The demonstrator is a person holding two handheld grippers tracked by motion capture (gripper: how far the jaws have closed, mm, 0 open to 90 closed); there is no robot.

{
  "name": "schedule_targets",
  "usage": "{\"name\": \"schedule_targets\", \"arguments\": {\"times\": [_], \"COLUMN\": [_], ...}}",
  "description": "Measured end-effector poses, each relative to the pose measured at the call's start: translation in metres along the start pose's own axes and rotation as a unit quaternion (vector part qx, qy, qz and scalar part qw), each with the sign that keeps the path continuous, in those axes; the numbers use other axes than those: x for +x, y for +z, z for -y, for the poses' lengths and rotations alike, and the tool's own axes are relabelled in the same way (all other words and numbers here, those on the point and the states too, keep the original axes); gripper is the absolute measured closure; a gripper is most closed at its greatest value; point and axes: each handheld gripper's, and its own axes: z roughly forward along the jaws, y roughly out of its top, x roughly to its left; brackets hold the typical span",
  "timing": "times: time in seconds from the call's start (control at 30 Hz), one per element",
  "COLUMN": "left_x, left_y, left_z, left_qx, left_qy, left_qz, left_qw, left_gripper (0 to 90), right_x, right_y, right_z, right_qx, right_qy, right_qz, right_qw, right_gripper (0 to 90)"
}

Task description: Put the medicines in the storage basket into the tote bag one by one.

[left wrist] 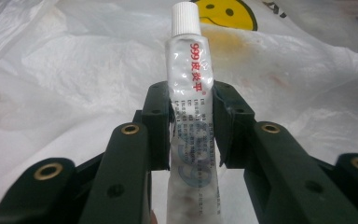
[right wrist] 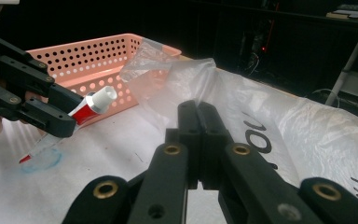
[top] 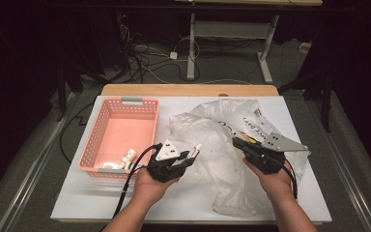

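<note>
A white tube point(left wrist: 189, 79) with red print and a white screw cap is clamped between the pads of my left gripper point(left wrist: 191, 100), cap pointing away. From above, that left gripper point(top: 189, 157) holds the tube point(top: 196, 149) just above the left edge of a crumpled clear plastic bag point(top: 212, 130). In the right gripper view the tube point(right wrist: 95, 105) sticks out of the left gripper point(right wrist: 63, 116) in front of the basket. My right gripper point(top: 239, 143) rests on the bag's middle. Its jaws stand tight together point(right wrist: 198, 109), and the thin film point(right wrist: 168, 70) rising at their tips looks pinched.
A pink perforated basket point(top: 125, 102) stands at the table's left, with a few small white containers point(top: 128, 157) at its near end. The bag point(left wrist: 74, 70) carries a yellow smiley print point(left wrist: 223, 11). A white sheet point(top: 101, 198) covers the tabletop. Cables and a desk frame lie on the floor beyond.
</note>
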Motion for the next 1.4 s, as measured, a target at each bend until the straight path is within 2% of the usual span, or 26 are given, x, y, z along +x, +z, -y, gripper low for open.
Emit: {"name": "schedule_targets", "arguments": {"times": [0.37,0.7,1.13,1.3,1.4], "left_x": [-0.004,-0.008,-0.014,-0.016,-0.017], "left_y": [0.017,0.036,0.065,0.077,0.083], "left_z": [-0.014,-0.025,-0.031,-0.031,-0.031], "left_qx": [-0.006,-0.005,0.003,0.014,0.013], "left_qy": [0.003,0.01,0.014,0.021,0.018], "left_qz": [0.01,0.01,0.016,0.016,0.015], "left_qw": [0.9999,0.9999,0.9998,0.9996,0.9996], "left_gripper": [67.9,67.9,67.9,67.8,67.8], "right_x": [0.002,0.004,0.002,0.002,0.002], "right_y": [-0.002,-0.003,-0.006,-0.007,-0.009], "right_z": [-0.003,-0.006,-0.009,-0.011,-0.012], "right_qx": [-0.006,-0.014,-0.024,-0.028,-0.03], "right_qy": [-0.003,-0.006,-0.005,-0.006,-0.002], "right_qz": [0.001,-0.003,-0.001,-0.001,0.0], "right_qw": [1.0,0.9999,0.9997,0.9996,0.9996], "right_gripper": [90.0,90.0,90.0,90.0,90.0]}}
